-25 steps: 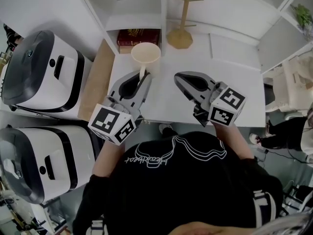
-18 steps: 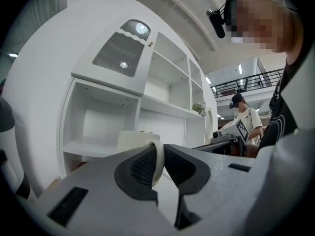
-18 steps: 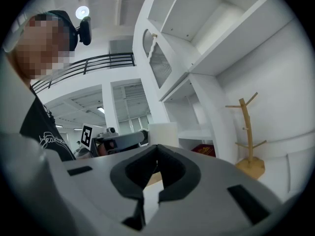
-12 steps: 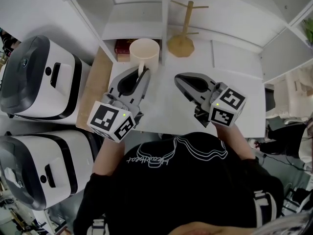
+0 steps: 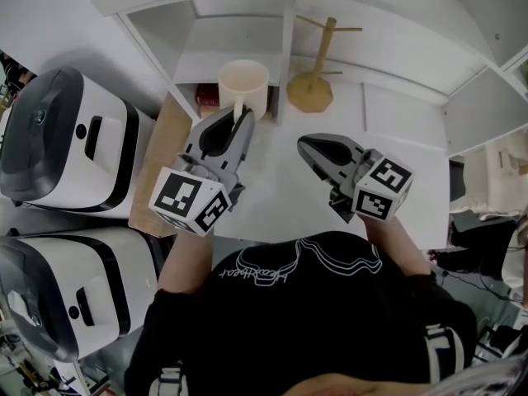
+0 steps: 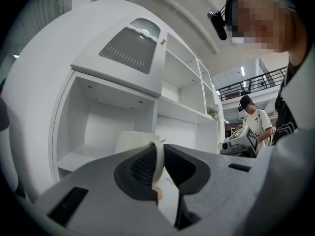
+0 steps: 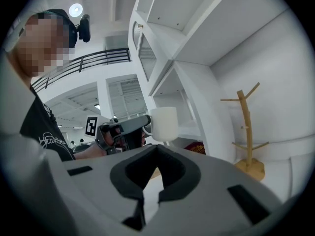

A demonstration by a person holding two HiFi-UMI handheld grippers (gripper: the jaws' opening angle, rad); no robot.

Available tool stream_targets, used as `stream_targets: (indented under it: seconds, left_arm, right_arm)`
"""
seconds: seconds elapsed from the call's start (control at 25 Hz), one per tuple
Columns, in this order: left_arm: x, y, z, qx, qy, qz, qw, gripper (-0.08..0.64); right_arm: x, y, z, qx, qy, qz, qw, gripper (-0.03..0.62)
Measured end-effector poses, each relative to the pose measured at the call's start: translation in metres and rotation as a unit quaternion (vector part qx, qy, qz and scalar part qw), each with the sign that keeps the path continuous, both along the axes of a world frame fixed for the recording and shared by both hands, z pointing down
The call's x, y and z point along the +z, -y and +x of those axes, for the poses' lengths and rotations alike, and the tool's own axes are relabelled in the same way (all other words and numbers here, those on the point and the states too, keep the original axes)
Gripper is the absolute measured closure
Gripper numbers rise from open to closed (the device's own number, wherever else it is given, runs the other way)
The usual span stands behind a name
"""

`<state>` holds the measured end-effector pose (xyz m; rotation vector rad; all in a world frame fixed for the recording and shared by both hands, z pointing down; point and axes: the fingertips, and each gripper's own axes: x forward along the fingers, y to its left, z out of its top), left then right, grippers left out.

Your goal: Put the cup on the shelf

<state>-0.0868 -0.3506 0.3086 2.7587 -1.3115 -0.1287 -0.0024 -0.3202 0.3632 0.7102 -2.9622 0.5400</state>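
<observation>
The left tool (image 5: 241, 122) grips the cream cup (image 5: 243, 85) by its handle: in the left gripper view the jaws are narrowed onto that thin loop, which stands pinched between the dark pads (image 6: 142, 168), with the cup body just beyond the tips. The cup is upright, mouth up, to the left of the wooden mug tree (image 5: 312, 89), on the far side of the white upright panel that divides the shelf unit (image 5: 239, 23) from the mug tree's bay. The right gripper view shows the cup (image 7: 164, 123) held clear of the tabletop (image 5: 396, 139), at the front of the open compartment left of the mug tree; whether it touches the shelf board there cannot be told. A dark red book (image 5: 206, 97) lies lower than the cup, farther left of the mug tree, mostly covered by the cup in the head view. The right tool (image 5: 309, 147) hovers over the tabletop, nearer the person than the mug tree, with its jaws brought together and nothing between them. Two white and grey rice cookers (image 5: 74, 130) sit well left of the mug tree, beyond the tabletop's wooden edge.
</observation>
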Motion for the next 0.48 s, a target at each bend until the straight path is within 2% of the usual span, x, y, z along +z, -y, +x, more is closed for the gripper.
stream_targets:
  seconds: [0.48]
  left_arm:
    - [0.008,0.053,-0.008,-0.019,-0.007,0.006,0.9998,0.515]
  right_arm:
    - [0.014,0.028,0.006,0.007,-0.01,-0.016,1.0,0.586]
